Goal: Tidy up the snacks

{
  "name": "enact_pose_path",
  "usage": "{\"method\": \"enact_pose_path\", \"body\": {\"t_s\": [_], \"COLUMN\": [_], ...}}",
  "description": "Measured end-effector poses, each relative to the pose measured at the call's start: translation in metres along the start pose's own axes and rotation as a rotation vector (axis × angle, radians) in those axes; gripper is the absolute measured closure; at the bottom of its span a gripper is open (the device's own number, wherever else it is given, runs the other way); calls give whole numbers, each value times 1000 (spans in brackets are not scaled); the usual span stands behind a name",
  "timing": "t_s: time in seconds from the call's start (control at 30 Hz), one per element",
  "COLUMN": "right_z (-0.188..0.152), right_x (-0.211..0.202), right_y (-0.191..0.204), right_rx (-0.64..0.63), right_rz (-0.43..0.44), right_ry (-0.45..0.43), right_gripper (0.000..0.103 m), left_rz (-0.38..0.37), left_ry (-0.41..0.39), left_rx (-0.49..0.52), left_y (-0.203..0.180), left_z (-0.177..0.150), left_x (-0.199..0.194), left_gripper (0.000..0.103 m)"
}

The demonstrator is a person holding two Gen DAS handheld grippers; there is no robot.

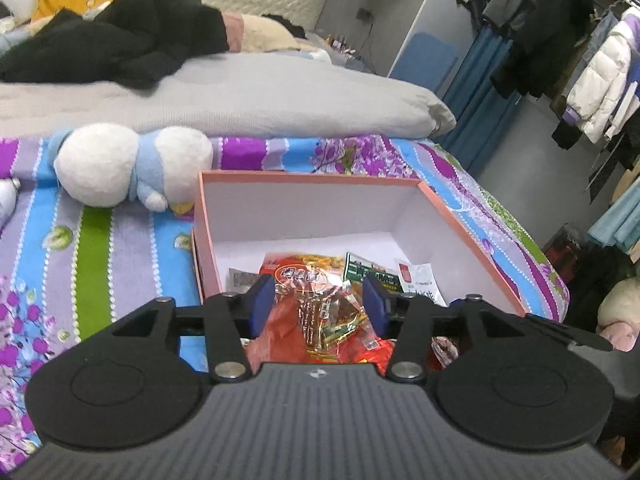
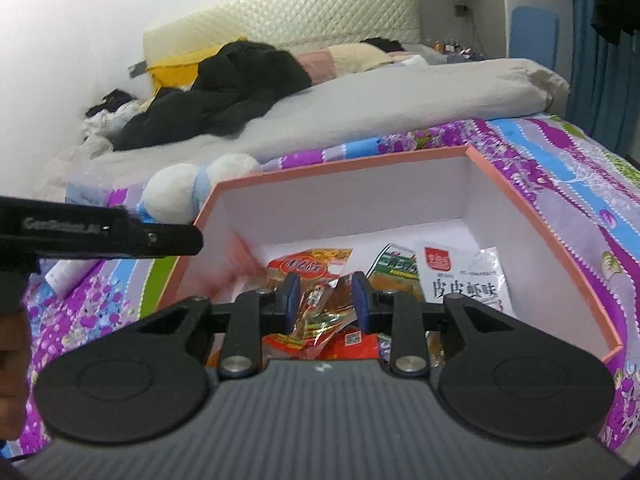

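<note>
Both of our black two-finger tongs with blue pads hang over the open pink cardboard box with white inner walls (image 1: 472,236), which sits on the striped purple, blue and green floral bedsheet (image 1: 120,248). Our left gripper (image 1: 318,304) has its blue pads (image 1: 262,300) spread apart, with clear space on each side above the heap of snacks; nothing is pinched between them. Below it lies a crinkly transparent packet with red and gold print (image 1: 320,320), on top of red wrappers.

Our right gripper (image 2: 325,300) stands narrower, its pads (image 2: 291,300) just beside a similar clear, gold-printed packet (image 2: 316,308) that rises between them. We cannot tell whether the pads actually press on it or only flank it.

Inside the box, toward the far wall, lie a red and orange snack bag with an oval logo (image 2: 308,266), a green printed packet (image 2: 396,270) and a white sachet with a red badge and black characters (image 2: 460,280). A blurred pink-red smear shows near the box's left inner wall in the right wrist view. The left gripper's black side arm also reaches into that view from the left edge.

Beyond the box rests a white and pale blue plush toy (image 1: 132,164), then a grey quilt (image 1: 240,96) with a black garment (image 1: 120,48) thrown over it.
</note>
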State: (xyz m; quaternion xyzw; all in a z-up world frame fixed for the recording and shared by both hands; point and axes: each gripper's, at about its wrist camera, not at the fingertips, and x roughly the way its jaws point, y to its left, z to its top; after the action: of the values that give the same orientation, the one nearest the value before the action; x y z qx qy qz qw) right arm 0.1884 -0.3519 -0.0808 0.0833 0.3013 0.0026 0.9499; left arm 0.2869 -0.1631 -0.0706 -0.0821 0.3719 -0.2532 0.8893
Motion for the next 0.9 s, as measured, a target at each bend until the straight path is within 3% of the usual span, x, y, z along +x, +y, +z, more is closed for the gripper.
{"method": "enact_pose_path", "body": {"t_s": [0.07, 0.3, 0.6, 0.9], "right_z": [1, 7, 4, -18], "right_x": [-9, -47, -98, -130], "right_y": [0, 2, 12, 15], "right_rx": [12, 54, 59, 47], "right_rz": [-5, 6, -3, -28], "right_ry": [-27, -110, -207, -205], "right_gripper": [72, 71, 71, 71], "left_rz": [2, 4, -7, -2], "left_ry": [-22, -118, -148, -161], "left_rx": [8, 36, 91, 90], "left_y": [-1, -12, -30, -34], "left_z": [3, 0, -24, -50], "left_x": [-11, -59, -101, -138], "left_gripper": [42, 42, 42, 42]}}
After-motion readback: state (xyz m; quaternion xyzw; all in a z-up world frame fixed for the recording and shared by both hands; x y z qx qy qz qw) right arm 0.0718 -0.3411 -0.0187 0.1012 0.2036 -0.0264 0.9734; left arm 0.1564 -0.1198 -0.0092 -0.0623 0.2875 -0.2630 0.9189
